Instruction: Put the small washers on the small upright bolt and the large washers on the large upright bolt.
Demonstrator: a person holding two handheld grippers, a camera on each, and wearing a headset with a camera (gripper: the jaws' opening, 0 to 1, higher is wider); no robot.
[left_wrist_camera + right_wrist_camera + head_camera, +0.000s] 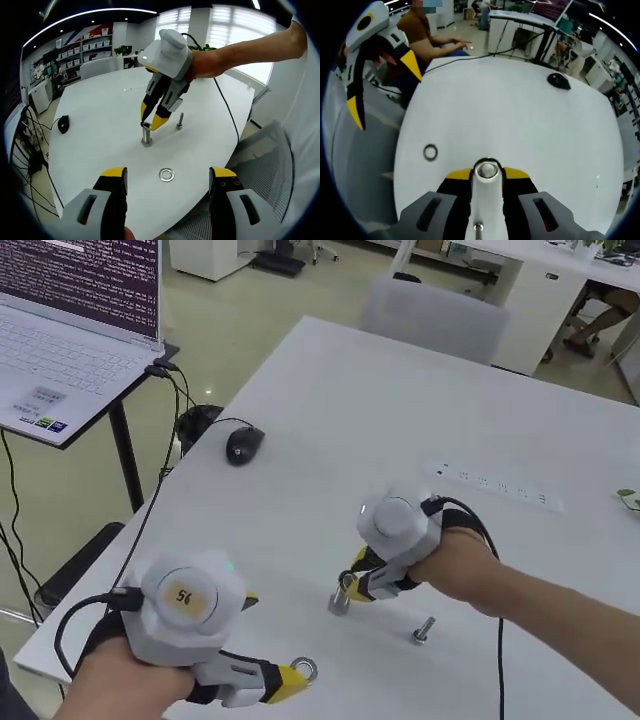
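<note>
Left gripper (168, 173): jaws wide open, holding nothing. One washer (166, 174) lies flat on the white surface (100, 115), just ahead of the gap between the yellow tips and close to the near edge. In the head view the same washer sits right at one yellow tip; can't tell if they touch.

Right gripper (488, 173): jaws close together, one yellow tip on each side of the top of the large upright bolt (146, 136). Its own view looks straight down on the bolt end and shows a dark ring round it. Can't tell if that ring is a washer, or whether the jaws actually clamp anything. The left gripper view gives the side-on look instead: bolt upright on a wider base, mid-surface, tips at its top.

Small upright bolt (180, 120) stands just beside the large one, apart from both grippers.

Further back, the head view has a black mouse (243, 445), a white power strip (490, 486) and a laptop (70, 340) on a stand off the surface's edge.
</note>
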